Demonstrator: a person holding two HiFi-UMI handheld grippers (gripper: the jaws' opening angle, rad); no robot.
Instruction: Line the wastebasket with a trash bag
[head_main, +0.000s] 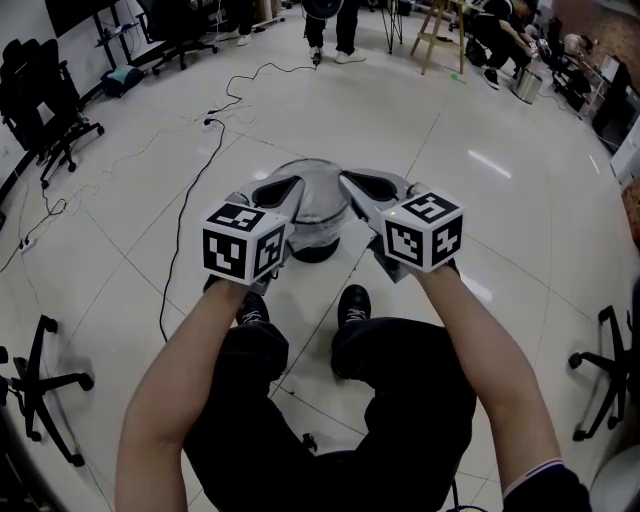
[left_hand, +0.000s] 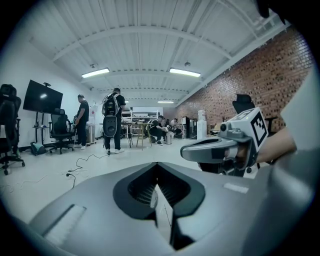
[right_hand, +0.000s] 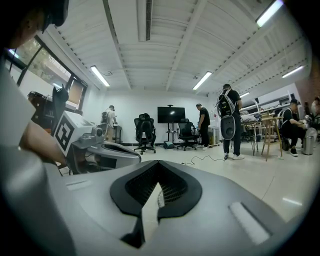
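In the head view a small round wastebasket stands on the floor in front of the seated person's shoes. A pale grey trash bag is spread over its top. My left gripper and right gripper meet tip to tip over the bag, both nearly level. In the left gripper view the jaws are shut on a thin white strip of the bag's film. In the right gripper view the jaws likewise pinch a sliver of the bag's film. The basket's rim is hidden beneath the bag and grippers.
A black cable snakes across the tiled floor at the left. Office chairs stand far left, with chair bases at the near left and the right. People and a wooden stool are at the far end.
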